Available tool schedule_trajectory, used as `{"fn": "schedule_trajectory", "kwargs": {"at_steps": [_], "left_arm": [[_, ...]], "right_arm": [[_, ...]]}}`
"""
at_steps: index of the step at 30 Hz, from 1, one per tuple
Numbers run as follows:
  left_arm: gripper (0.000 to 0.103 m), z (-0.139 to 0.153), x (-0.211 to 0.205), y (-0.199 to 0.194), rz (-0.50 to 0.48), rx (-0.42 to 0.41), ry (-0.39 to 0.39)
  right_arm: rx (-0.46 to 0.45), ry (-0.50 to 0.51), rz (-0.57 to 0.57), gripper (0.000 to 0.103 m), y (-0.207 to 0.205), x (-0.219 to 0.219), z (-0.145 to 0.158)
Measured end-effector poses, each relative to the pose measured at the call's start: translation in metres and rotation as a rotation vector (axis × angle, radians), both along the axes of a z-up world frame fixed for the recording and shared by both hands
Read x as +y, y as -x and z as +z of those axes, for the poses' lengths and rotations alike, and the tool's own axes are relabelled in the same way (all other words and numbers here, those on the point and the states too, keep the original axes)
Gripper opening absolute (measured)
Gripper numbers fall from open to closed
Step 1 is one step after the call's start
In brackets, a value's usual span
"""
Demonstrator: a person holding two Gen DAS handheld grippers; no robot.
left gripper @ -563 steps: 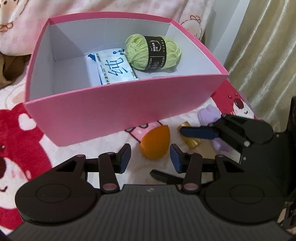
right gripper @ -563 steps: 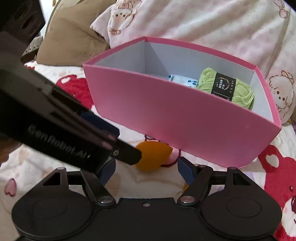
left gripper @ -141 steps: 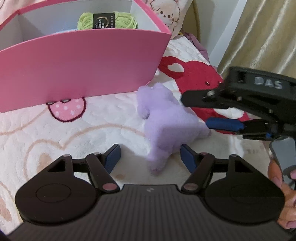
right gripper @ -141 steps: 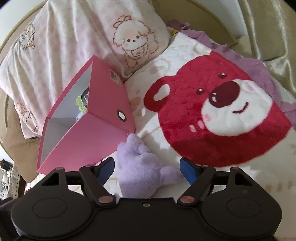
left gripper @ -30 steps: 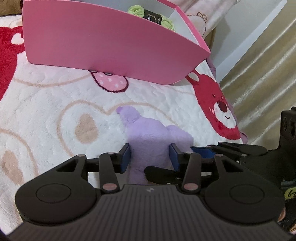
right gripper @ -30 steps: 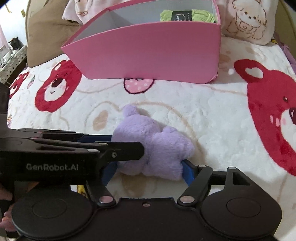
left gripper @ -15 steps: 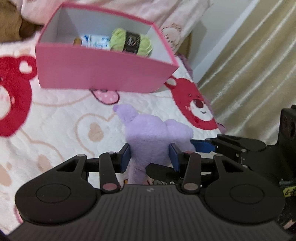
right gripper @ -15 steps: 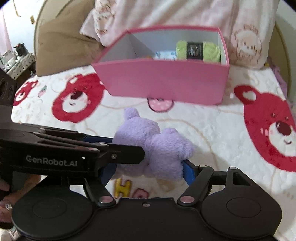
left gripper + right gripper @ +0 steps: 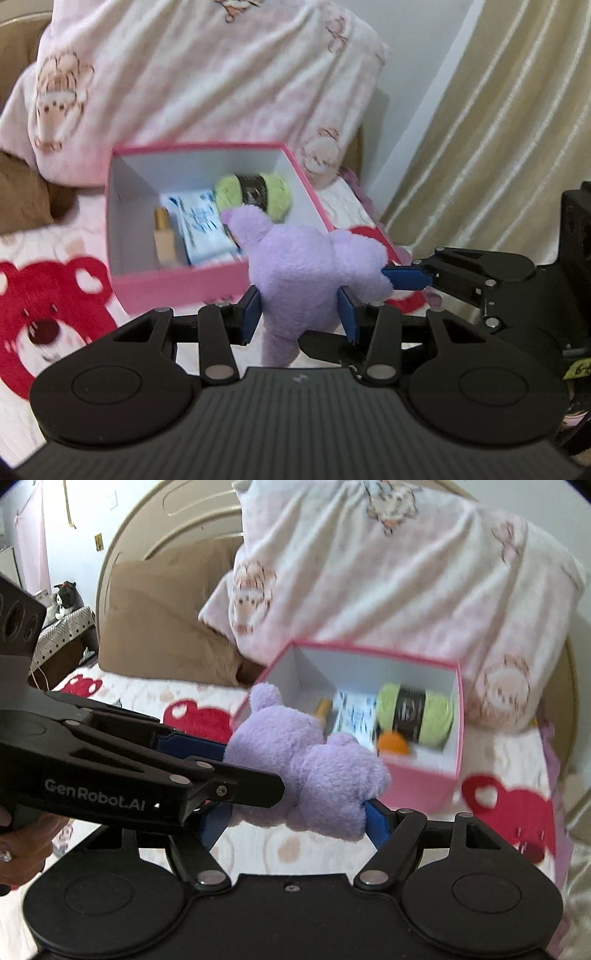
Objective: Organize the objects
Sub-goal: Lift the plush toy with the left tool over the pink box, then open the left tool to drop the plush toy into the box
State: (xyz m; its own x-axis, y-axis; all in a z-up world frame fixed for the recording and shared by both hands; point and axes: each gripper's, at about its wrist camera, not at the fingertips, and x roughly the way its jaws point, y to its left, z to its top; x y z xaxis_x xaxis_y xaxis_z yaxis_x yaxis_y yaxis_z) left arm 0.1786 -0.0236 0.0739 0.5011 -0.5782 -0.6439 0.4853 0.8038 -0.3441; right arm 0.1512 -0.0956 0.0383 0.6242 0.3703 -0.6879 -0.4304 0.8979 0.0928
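— What do we see of the bed? We look across a white fleece blanket (image 9: 314, 849) printed with red bears and hearts, a pink box (image 9: 177, 284) sitting open on it. At twelve o'clock a pink cartoon-print pillow (image 9: 388, 583) leans on a beige headboard (image 9: 155, 520), a brown pillow (image 9: 155, 627) at ten o'clock in the right wrist view. At two o'clock in the left wrist view, cream curtains (image 9: 498, 129) hang beside a white wall.

— And the tools? We hold the purple plush toy (image 9: 306, 273) off the blanket, in front of the box: the left gripper (image 9: 299, 310) pinches its narrow lower part, the right gripper (image 9: 295, 823) is clamped across its wider body. Green yarn (image 9: 415, 712), a blue-and-white packet (image 9: 203, 225), a gold-capped bottle (image 9: 164, 236) and an orange sponge (image 9: 393, 744) lie in the box.
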Motion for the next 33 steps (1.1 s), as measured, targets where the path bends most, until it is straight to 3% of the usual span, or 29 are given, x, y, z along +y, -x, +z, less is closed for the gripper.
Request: {"fn": "schedule_trajectory", "kwargs": {"at_steps": [7, 12, 18, 27, 33], "left_arm": [[0.042, 0.005, -0.005, -0.072, 0.062, 0.011, 0.001], [0.042, -0.021, -0.011, -0.120, 0.136, 0.051, 0.023], [0.042, -0.069, -0.020, -0.170, 0.150, 0.151, -0.008], [0.043, -0.115, -0.028, -0.198, 0.177, 0.227, -0.043], [0.051, -0.116, -0.027, -0.192, 0.212, 0.182, -0.077]], "right_arm": [[-0.050, 0.058, 0.018, 0.079, -0.072, 0.013, 0.009], [-0.043, 0.081, 0.010, 0.079, -0.125, 0.018, -0.014], [0.042, 0.072, -0.009, 0.079, -0.172, 0.013, -0.059], [0.162, 0.029, -0.057, 0.079, -0.202, 0.010, -0.106], [0.142, 0.092, -0.082, 0.079, -0.191, 0.008, -0.113]]}}
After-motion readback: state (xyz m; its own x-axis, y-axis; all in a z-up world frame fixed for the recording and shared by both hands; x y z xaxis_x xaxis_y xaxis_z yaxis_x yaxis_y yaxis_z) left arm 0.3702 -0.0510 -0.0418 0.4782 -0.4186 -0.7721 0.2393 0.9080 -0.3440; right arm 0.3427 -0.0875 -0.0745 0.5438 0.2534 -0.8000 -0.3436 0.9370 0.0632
